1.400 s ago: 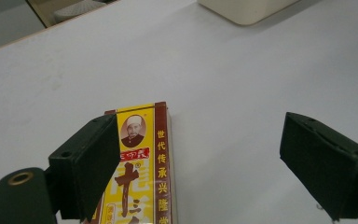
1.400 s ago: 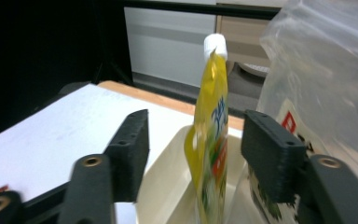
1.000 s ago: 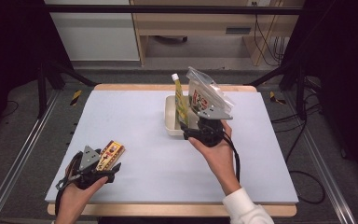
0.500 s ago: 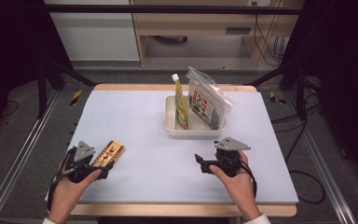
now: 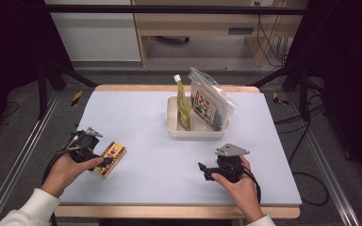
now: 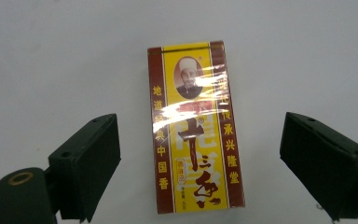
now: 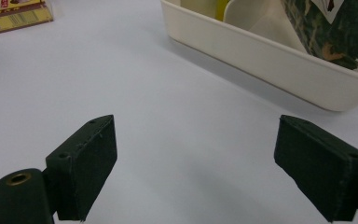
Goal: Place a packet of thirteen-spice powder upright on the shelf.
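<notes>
On the pale surface (image 5: 151,117), a cream tray (image 5: 172,123) at twelve o'clock holds two pouches; the seasoning box (image 6: 195,126) lies at eight o'clock between the left gripper (image 6: 200,158) fingers, spread wide, untouched; right gripper (image 5: 204,171) open, empty. Next, likely: close on box

- The left gripper (image 5: 104,161) is held low over the near left part of the table (image 5: 136,117), its tips at the yellow-and-brown box (image 5: 110,158) lying flat there.
- The right gripper (image 5: 203,170) sits low over the near right, well apart from the box, its tips pointing left (a grey three-cornered plate on top).
- A cream tray (image 5: 173,126) stands farther back, holding a yellow pouch (image 5: 184,106) and a clear bag (image 5: 210,101), both leaning.
</notes>
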A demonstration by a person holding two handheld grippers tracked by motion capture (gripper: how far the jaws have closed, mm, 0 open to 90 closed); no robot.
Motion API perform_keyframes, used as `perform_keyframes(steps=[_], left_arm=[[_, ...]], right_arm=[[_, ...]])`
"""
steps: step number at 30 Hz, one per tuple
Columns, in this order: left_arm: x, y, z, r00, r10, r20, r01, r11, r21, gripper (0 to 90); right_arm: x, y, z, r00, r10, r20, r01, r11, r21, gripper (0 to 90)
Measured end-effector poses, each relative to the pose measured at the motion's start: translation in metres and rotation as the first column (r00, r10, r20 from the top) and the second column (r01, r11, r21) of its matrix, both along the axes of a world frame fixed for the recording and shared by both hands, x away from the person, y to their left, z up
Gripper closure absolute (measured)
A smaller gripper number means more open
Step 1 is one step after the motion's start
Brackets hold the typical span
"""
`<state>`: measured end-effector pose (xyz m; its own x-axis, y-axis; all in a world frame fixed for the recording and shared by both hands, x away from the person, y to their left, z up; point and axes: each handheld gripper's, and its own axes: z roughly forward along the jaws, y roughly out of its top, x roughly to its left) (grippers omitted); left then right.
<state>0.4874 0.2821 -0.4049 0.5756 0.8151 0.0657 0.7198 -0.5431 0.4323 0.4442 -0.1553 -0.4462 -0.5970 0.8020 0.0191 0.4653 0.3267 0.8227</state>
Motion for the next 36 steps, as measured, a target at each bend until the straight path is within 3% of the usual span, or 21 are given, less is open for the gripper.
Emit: perform_keyframes(steps=[1, 2, 5, 9, 22, 30, 33, 36], left_arm=[[0.000, 0.000, 0.000, 1.0000, 0.000, 0.000, 0.000, 1.0000, 0.000, 11.9], [0.001, -0.001, -0.006, 0.9994, 0.000, -0.035, 0.001, 0.9997, 0.025, 12.0], [0.001, -0.001, -0.015, 0.9974, -0.007, -0.072, 0.010, 0.9990, 0.043, 13.1], [-0.001, 0.003, -0.026, 0.9946, -0.006, -0.104, 0.010, 0.9991, 0.041, 15.4], [0.001, 0.007, -0.037, 0.9901, -0.014, -0.140, 0.022, 0.9985, 0.051, 28.0], [-0.002, 0.005, -0.036, 0.9947, -0.021, -0.101, 0.026, 0.9981, 0.055, 31.5], [-0.005, 0.000, -0.031, 0.9974, -0.055, -0.046, 0.057, 0.9973, 0.047, 31.9], [-0.009, -0.010, -0.024, 0.9938, -0.105, 0.037, 0.104, 0.9944, 0.021, 32.0]], right_arm=[[0.000, 0.000, 0.000, 1.0000, 0.000, 0.000, 0.000, 1.000, 0.000, 13.8], [0.000, -0.001, 0.000, 1.0000, -0.008, 0.000, 0.008, 1.000, 0.003, 13.9], [0.001, -0.003, -0.001, 1.0000, -0.007, -0.002, 0.007, 1.000, 0.001, 13.9], [0.001, -0.002, -0.002, 0.9999, -0.002, -0.014, 0.002, 1.000, -0.001, 13.9], [0.001, 0.002, -0.004, 0.9992, 0.023, -0.032, -0.023, 1.000, -0.012, 13.5], [0.000, 0.002, -0.002, 0.9996, 0.020, -0.019, -0.020, 1.000, 0.000, 13.5], [0.000, 0.001, -0.001, 0.9998, 0.017, -0.013, -0.017, 1.000, 0.008, 13.5], [0.002, 0.003, -0.001, 0.9997, 0.019, -0.013, -0.018, 1.000, 0.024, 13.5]])
